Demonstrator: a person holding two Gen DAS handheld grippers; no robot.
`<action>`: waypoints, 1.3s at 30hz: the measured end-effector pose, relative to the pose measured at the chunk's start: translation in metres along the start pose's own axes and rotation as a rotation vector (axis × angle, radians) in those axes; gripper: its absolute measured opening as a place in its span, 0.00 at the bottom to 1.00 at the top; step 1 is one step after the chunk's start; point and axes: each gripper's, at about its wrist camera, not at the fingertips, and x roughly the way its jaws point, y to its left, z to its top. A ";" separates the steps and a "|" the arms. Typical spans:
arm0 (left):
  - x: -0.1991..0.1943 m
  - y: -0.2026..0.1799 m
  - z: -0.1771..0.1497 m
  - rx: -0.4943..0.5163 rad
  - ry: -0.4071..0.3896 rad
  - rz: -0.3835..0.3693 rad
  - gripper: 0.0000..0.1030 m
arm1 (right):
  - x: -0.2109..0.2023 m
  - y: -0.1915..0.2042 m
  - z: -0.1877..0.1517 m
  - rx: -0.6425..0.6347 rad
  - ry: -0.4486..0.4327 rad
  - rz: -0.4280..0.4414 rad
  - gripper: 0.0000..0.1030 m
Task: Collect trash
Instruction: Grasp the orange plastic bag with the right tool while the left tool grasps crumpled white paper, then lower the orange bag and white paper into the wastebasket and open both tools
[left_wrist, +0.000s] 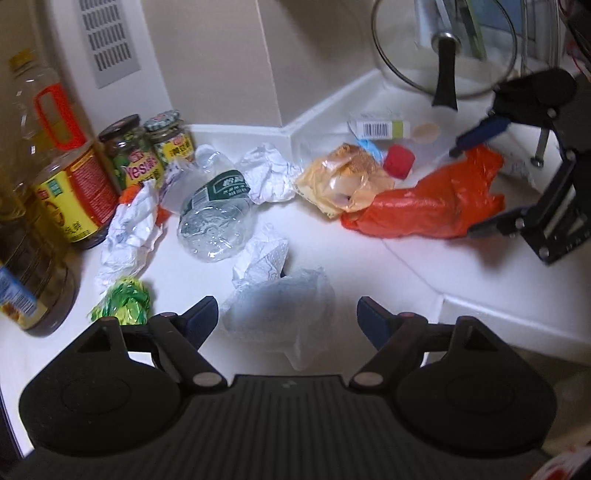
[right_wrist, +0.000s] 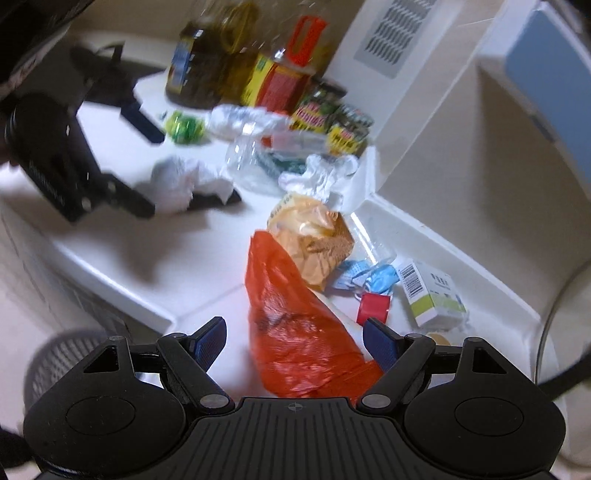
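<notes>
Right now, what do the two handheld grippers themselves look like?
Both look alike. The left gripper and right gripper each have a matte black ribbed body, two rounded black lobes with triangular cut-outs, black linkage arms with silver pivot pins, and dark blue fingers. No cables or sleeves show.

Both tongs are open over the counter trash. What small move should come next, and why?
Probably lower the right tongs onto the orange plastic bag and close. The bag already lies between their open fingers, nothing is gripped, and the left tongs hover over a crumpled white bag.
</notes>
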 end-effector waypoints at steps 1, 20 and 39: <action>0.003 0.001 0.000 0.006 0.007 -0.007 0.78 | 0.004 -0.001 -0.001 -0.022 0.012 0.006 0.78; 0.009 0.009 -0.004 0.007 0.042 0.012 0.36 | 0.017 0.001 -0.010 -0.071 0.062 -0.031 0.52; -0.091 -0.028 -0.030 -0.148 -0.044 -0.021 0.35 | -0.079 0.043 0.001 0.428 -0.053 0.044 0.51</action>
